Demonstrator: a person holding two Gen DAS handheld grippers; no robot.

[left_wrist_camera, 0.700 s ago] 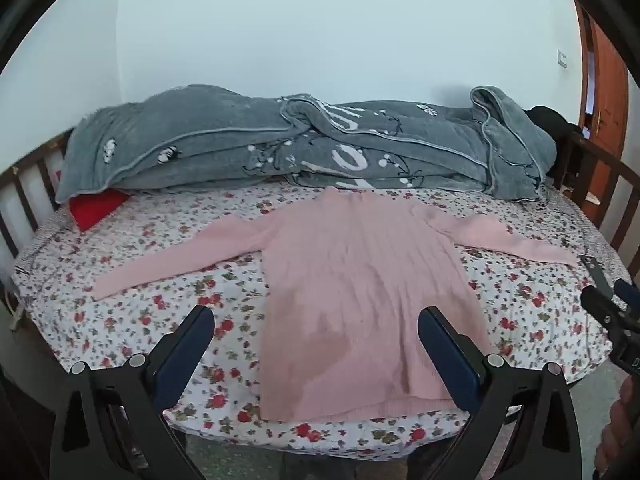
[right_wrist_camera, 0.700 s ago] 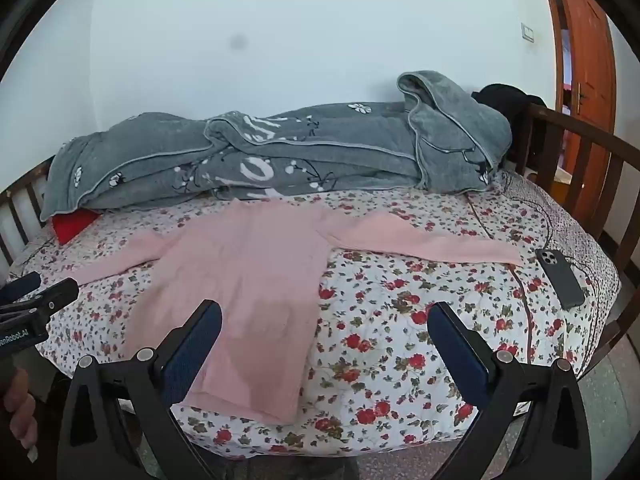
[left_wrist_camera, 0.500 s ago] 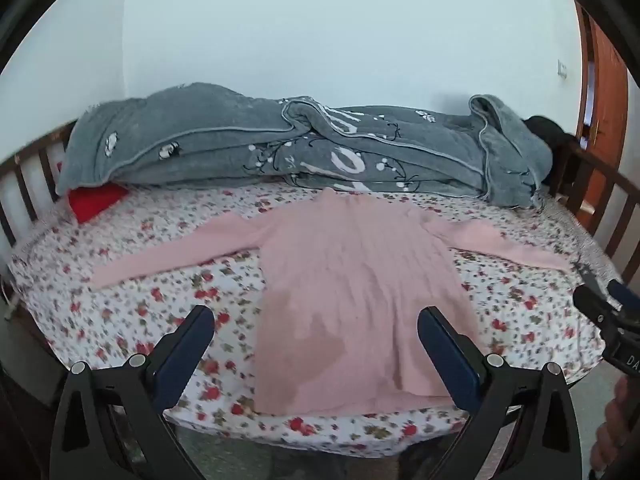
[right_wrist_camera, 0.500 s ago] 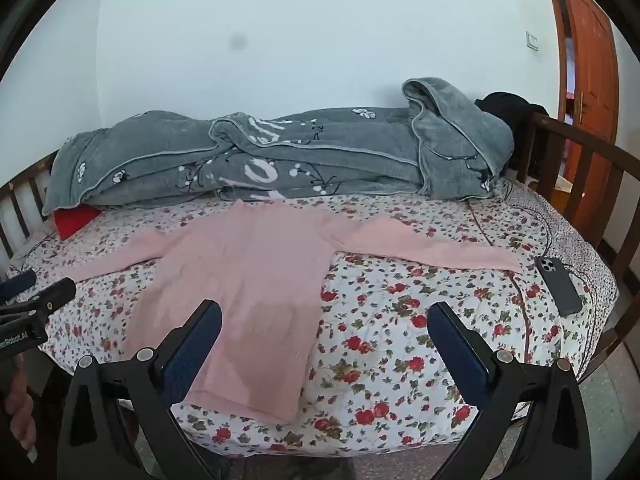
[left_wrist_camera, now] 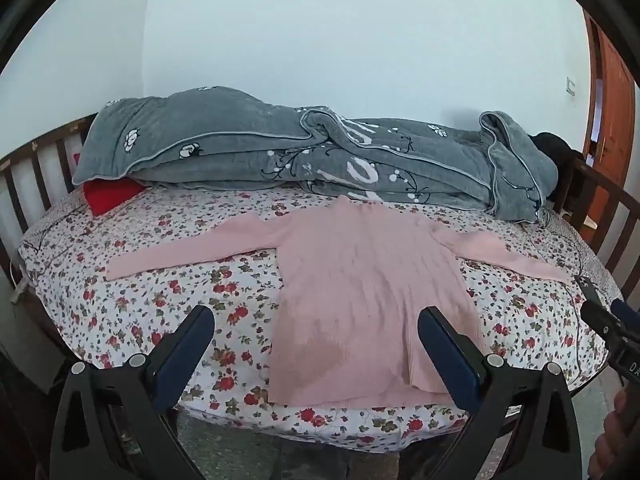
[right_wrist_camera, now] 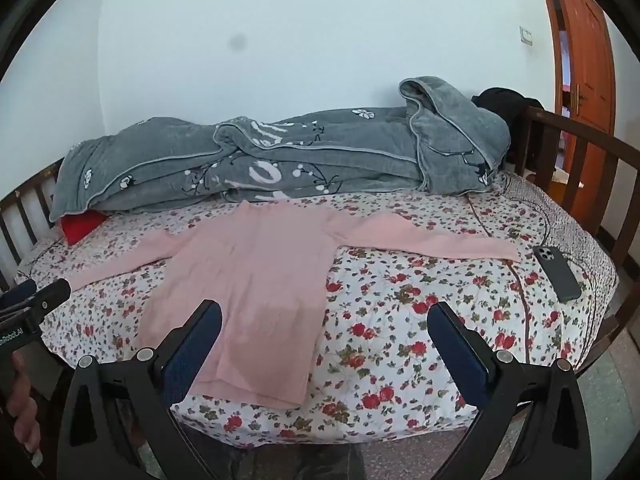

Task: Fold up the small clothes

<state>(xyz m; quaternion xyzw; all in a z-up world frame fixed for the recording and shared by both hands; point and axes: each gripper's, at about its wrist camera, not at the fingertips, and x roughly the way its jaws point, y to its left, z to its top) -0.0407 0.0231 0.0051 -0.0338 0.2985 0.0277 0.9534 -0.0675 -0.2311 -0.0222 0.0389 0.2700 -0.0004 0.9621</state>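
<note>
A pink long-sleeved sweater [left_wrist_camera: 368, 280] [right_wrist_camera: 256, 276] lies flat on the floral bedsheet, both sleeves spread wide, its hem toward me. My left gripper [left_wrist_camera: 316, 332] hangs open in front of the bed, short of the hem, with nothing between its fingers. My right gripper [right_wrist_camera: 324, 332] is open too, near the hem's right corner, and holds nothing. In the left wrist view the right gripper [left_wrist_camera: 612, 320] shows at the right edge, with a hand below it. At the left edge of the right wrist view, the left gripper [right_wrist_camera: 36, 296] shows.
A rumpled grey blanket [left_wrist_camera: 320, 152] lies along the back of the bed, with a red cushion [left_wrist_camera: 110, 196] under its left end. A dark phone [right_wrist_camera: 556, 272] rests on the sheet at the right. Wooden rails [right_wrist_camera: 580, 148] close both ends; an orange door [right_wrist_camera: 584, 60] stands far right.
Both views have drawn back and risen a little, so the bed sits slightly lower and smaller. The sweater has not moved and both grippers stay open.
</note>
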